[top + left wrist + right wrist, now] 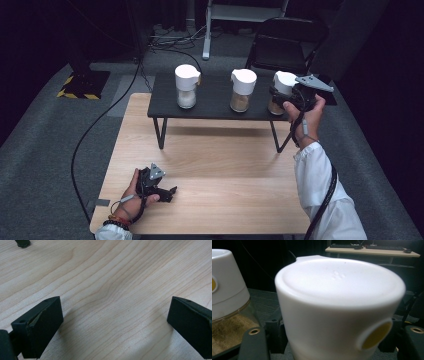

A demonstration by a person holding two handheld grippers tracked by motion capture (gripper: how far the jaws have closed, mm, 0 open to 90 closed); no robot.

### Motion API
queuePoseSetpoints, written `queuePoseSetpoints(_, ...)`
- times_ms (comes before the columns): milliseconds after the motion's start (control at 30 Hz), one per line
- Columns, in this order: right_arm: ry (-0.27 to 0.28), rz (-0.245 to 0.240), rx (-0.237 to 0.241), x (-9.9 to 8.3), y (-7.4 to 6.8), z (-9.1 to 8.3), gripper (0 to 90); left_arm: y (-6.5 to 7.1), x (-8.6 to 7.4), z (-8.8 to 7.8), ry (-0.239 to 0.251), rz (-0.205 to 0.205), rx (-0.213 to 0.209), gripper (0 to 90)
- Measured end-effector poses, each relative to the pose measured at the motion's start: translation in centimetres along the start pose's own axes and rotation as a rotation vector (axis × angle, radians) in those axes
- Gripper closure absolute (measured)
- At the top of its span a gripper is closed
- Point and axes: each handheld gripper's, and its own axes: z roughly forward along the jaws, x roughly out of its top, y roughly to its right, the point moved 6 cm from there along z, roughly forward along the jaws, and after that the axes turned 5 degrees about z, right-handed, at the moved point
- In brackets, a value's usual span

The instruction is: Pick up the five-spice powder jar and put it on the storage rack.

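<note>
White lid [339,302] fills our right gripper [289,97] view; jaws clamped on that jar [281,95] at the shelf's [210,102] right end. Glass, probably slick and fragile, so we'd grip below the lid. Left gripper [167,192] rests open on the table [225,165].

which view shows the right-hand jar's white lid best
The right gripper view: the white lid sits close up between that gripper's jaws, with its flat top, pour lip and yellow side button sharp. The high view shows the jar small on the black shelf, half hidden by the right gripper. The left gripper view faces wooden tabletop.
</note>
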Motion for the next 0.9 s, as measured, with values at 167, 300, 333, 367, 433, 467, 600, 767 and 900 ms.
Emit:
queuePoseSetpoints(167,0.0,0.001,-0.006,-0.09,0.02,0.16,25.0,0.0,0.0,0.0,0.0,0.0,0.001,0.1)
queuePoseSetpoints(300,0.0,0.011,-0.01,-0.3,0.13,0.37,23.0,0.0,0.0,0.0,0.0,0.0,0.001,0.1)
queuePoseSetpoints(333,0.003,0.013,-0.009,-0.34,0.18,0.4,22.4,0.0,0.0,0.0,0.0,0.0,0.001,0.1)
queuePoseSetpoints(367,0.002,0.015,-0.008,-0.35,0.23,0.43,21.7,-0.01,0.0,0.0,0.0,0.001,0.001,0.1)
queuePoseSetpoints(433,0.004,0.015,-0.008,-0.39,0.28,0.46,20.8,-0.01,0.0,0.0,0.0,0.001,0.0,0.1)
queuePoseSetpoints(467,0.004,0.016,-0.006,-0.4,0.34,0.47,20.2,-0.01,0.0,0.0,0.0,0.001,0.0,0.1)
queuePoseSetpoints(600,-0.002,0.025,0.004,-0.52,0.78,0.62,13.7,-0.02,0.0,0.0,0.0,0.002,0.0,0.1)
queuePoseSetpoints(767,-0.005,0.009,-0.019,-0.66,0.81,0.8,6.8,-0.03,0.01,0.0,0.0,0.003,-0.001,0.1)
queuePoseSetpoints(900,-0.019,-0.016,-0.033,-0.6,0.63,0.93,4.0,-0.04,0.01,0.01,0.0,0.003,-0.001,0.1)
